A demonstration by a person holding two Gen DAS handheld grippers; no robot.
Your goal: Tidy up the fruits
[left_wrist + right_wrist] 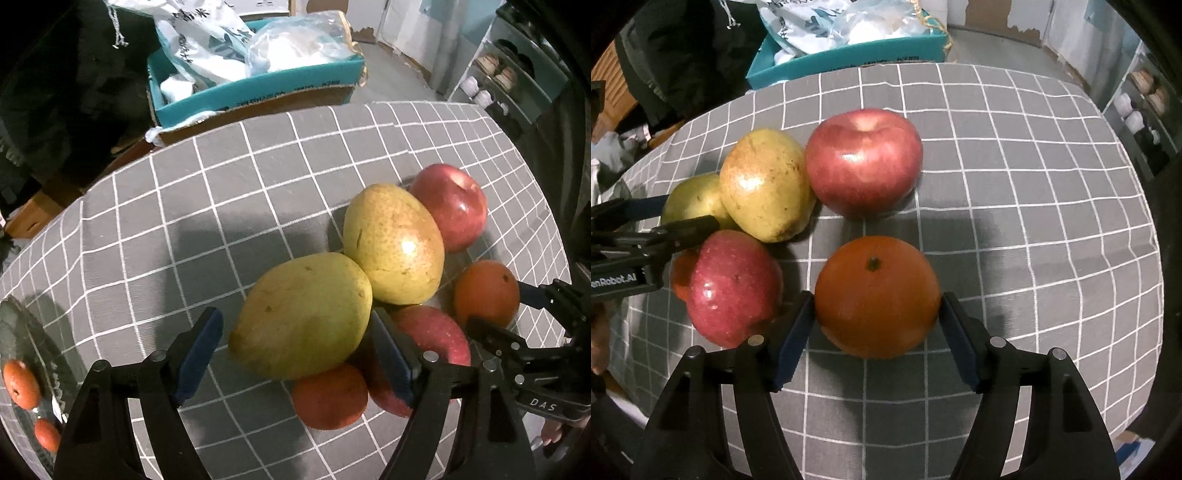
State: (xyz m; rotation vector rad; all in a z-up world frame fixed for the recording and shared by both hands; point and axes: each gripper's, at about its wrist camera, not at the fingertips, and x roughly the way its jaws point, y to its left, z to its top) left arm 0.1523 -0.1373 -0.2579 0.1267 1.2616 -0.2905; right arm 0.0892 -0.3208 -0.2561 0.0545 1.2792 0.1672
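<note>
Fruits lie clustered on a grey checked tablecloth [184, 221]. My left gripper [295, 347] is open around the near yellow-green mango [303, 317]; its right pad touches the fruit, the left pad stands apart. A second mango [395, 243], two red apples [450, 206] [432, 336] and two oranges [330, 398] [485, 293] lie around it. My right gripper [877, 332] has both pads against an orange [877, 295] that rests on the cloth. In the right wrist view there are also a big apple [864, 162], a near apple [733, 288] and a mango [768, 188].
A teal box [258, 88] with plastic bags stands beyond the table's far edge. A clear plate [33, 369] with two small oranges [20, 384] sits at the left edge. A shelf with shoes [498, 74] stands at far right. The left gripper's body [635, 240] reaches in from the left.
</note>
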